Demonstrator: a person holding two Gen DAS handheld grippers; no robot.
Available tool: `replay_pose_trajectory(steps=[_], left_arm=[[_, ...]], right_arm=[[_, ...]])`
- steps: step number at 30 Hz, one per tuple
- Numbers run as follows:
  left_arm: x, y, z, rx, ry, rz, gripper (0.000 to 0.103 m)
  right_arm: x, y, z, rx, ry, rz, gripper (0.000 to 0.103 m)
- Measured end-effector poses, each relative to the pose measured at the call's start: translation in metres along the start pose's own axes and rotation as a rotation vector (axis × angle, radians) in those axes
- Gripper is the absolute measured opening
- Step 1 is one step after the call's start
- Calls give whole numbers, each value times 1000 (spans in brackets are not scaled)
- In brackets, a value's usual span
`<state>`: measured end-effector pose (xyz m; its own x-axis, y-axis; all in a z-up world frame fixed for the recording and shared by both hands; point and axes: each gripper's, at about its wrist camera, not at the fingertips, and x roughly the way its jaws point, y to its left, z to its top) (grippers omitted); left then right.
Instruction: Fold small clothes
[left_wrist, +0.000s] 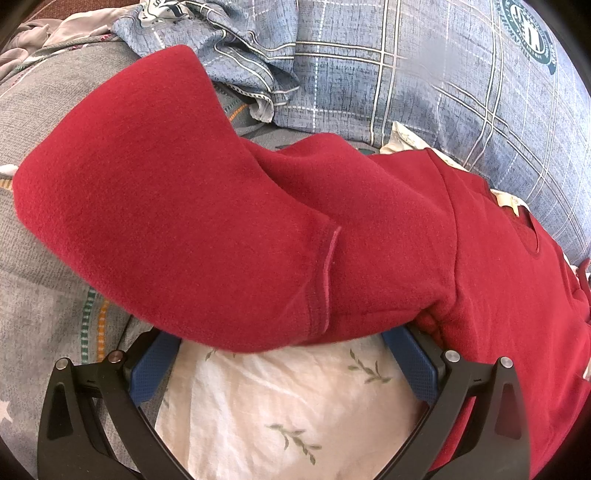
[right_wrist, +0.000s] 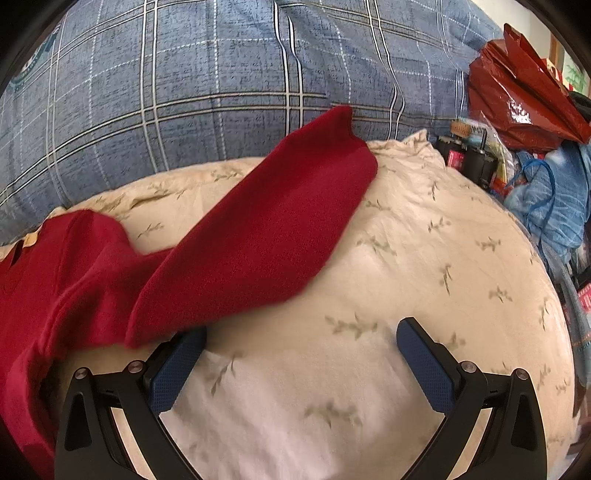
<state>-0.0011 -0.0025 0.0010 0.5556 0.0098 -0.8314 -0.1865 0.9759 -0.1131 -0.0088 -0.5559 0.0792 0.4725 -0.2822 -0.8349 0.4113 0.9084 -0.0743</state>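
Red fleece garment (left_wrist: 229, 206) spread on a cream pillow with a leaf print (left_wrist: 280, 402), which serves as the landmark. In the left wrist view, one sleeve of the garment lies folded across the body, its hemmed cuff (left_wrist: 325, 280) near the lower edge of the red cloth; the neckline with a pale label (left_wrist: 506, 201) lies toward the right. The left claw (left_wrist: 284, 365) stands wide, its blue pads (left_wrist: 155, 369) at the near edge of the garment, with the fingertips hidden under the red cloth; nothing is clamped between them. In the right wrist view, the other sleeve (right_wrist: 273, 225) extends diagonally across the pillow (right_wrist: 424, 266), its end reaching the pillow's far edge. The right claw (right_wrist: 301, 363) is wide, over bare pillow, with its left pad (right_wrist: 177, 373) just beside the sleeve's near edge. Behind the pillow lies blue plaid bedding (right_wrist: 184, 92); beyond the pillow's right side, a red glossy bag (right_wrist: 517, 96) and assorted clutter. Left of the pillow, a grey patterned cover (left_wrist: 44, 258).
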Motion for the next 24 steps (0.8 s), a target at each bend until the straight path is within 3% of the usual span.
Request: replay_pose_trajectory(steps=[6, 12, 17, 24], left_arm=[[-7, 0, -6, 7, 39, 4, 103], [-23, 5, -17, -23, 17, 3, 103], [-45, 7, -25, -12, -15, 6, 103], [-86, -4, -25, 45, -74, -1, 103]], right_arm=[[-40, -7, -26, 21, 118, 59, 101], [-117, -1, -50, 3, 92, 195, 103], [-167, 26, -54, -61, 86, 313, 103], [-212, 98, -52, -203, 40, 442, 103]])
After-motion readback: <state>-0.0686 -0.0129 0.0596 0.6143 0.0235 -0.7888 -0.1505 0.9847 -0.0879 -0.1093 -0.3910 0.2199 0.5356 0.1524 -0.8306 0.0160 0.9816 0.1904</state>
